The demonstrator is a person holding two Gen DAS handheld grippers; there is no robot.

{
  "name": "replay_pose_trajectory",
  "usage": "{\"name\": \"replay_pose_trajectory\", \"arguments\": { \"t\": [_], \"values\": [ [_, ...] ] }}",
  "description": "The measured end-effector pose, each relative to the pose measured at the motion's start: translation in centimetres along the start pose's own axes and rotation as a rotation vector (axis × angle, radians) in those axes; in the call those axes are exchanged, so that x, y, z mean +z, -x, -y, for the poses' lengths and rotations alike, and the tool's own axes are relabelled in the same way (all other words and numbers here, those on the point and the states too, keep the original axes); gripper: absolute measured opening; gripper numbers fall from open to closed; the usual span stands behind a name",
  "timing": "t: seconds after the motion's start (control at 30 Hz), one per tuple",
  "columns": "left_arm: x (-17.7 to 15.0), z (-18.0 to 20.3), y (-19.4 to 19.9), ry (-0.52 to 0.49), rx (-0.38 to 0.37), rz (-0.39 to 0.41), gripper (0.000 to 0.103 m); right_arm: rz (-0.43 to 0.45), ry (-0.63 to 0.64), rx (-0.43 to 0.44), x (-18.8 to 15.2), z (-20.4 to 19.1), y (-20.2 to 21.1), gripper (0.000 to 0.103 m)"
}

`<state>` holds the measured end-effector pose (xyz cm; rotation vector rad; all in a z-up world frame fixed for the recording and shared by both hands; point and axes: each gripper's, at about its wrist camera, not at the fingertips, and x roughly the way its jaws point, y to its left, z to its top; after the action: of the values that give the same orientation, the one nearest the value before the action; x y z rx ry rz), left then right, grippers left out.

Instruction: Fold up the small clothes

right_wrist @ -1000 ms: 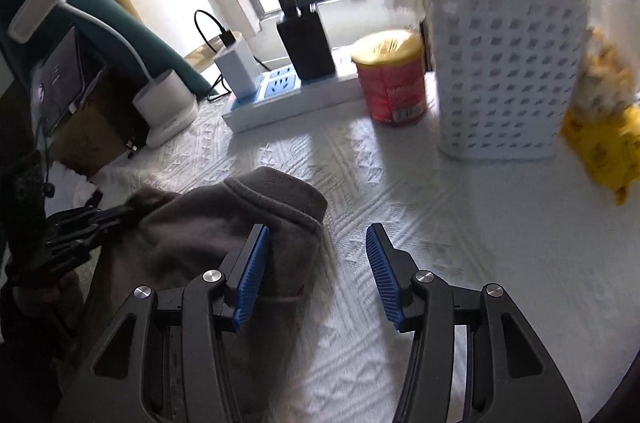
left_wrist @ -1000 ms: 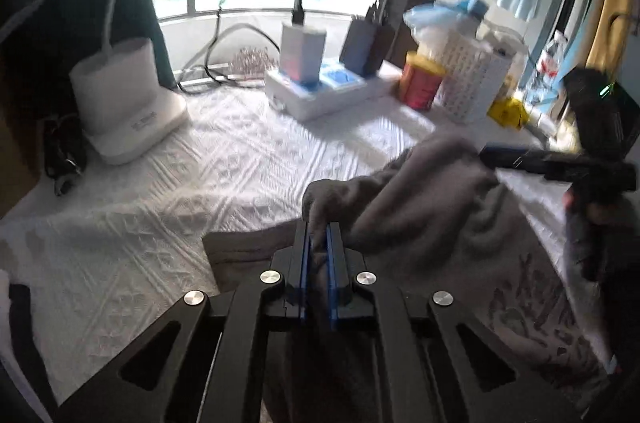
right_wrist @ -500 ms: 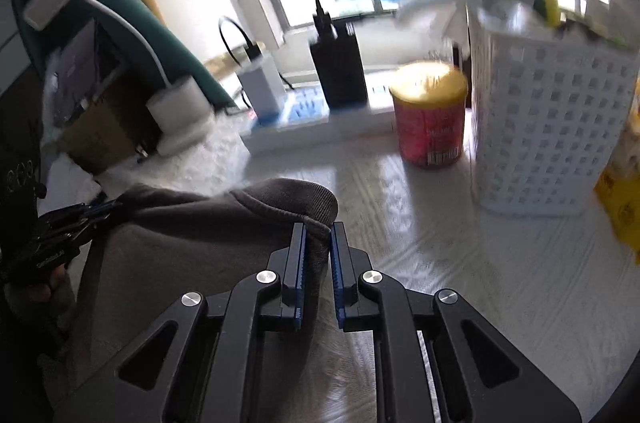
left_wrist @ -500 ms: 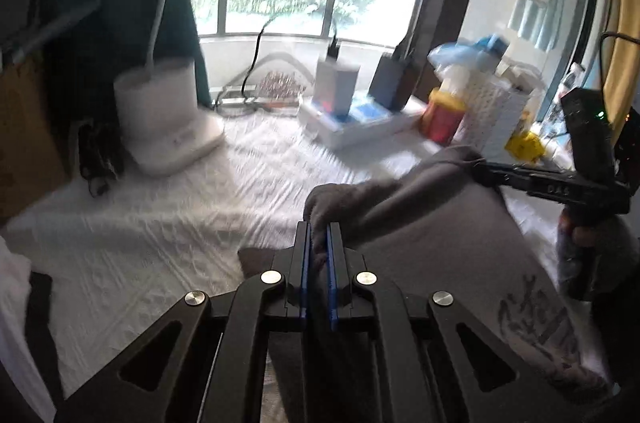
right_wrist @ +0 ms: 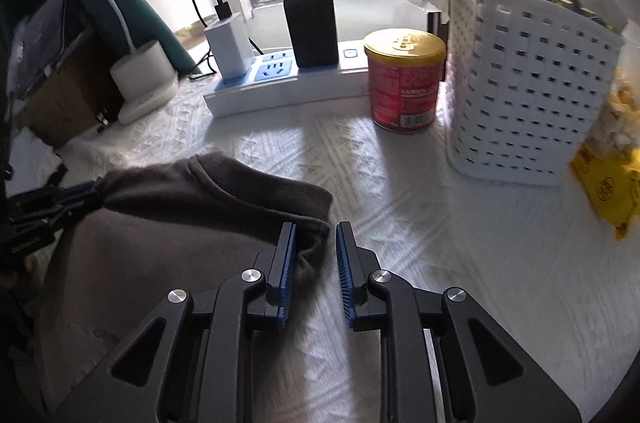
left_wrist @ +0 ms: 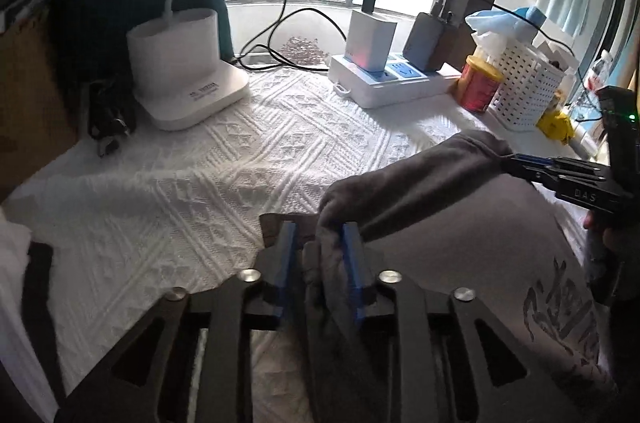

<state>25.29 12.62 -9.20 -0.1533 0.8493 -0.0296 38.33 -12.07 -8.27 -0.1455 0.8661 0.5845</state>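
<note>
The grey garment point(left_wrist: 460, 223) is spread on the white-covered desk point(left_wrist: 240, 159), its folded edge bunched at 12 o'clock. The left tongs point(left_wrist: 318, 251) are opening, cloth loose between the pads. The right tongs point(right_wrist: 314, 255) are opening too, seemingly to release the finished fold.

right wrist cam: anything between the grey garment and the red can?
Nothing: only bare white textured cloth lies between the grey garment and the red can, right wrist view.
</note>
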Motion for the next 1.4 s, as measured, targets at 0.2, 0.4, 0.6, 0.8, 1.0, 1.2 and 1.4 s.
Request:
{"name": "replay_pose_trajectory", "arguments": {
  "t": [0.2, 0.4, 0.6, 0.8, 1.0, 1.2, 1.4],
  "values": [
    [-0.3, -1.1, 1.6, 0.049, 0.003, 0.002, 0.046, 0.005, -0.013, -0.038, -1.2, 0.8, 1.7, 0.034],
    [-1.1, -0.5, 3.8, 0.041, 0.010, 0.012, 0.046, 0.017, -0.018, -0.038, -2.5, 0.7, 4.1, 0.034],
    [-2.0, 0.6, 6.1, 0.011, 0.019, 0.030, 0.046, 0.042, -0.026, -0.028, -3.6, -0.1, 6.9, 0.034],
    [-3.4, 1.9, 8.8, -0.014, -0.011, 0.048, 0.047, 0.047, -0.020, -0.011, -5.4, -1.4, 9.2, 0.034],
    [-5.8, 3.3, 10.8, -0.035, -0.057, 0.033, 0.047, 0.043, -0.023, 0.002, -7.9, -2.6, 11.1, 0.034],
    [-8.3, 4.4, 11.7, -0.033, -0.098, -0.010, 0.047, 0.038, -0.024, 0.013, -9.8, -3.7, 12.3, 0.034],
    [-11.1, 5.9, 11.8, -0.069, -0.118, -0.071, 0.047, 0.037, -0.025, 0.029, -11.6, -4.7, 13.4, 0.034]
  ]
}}
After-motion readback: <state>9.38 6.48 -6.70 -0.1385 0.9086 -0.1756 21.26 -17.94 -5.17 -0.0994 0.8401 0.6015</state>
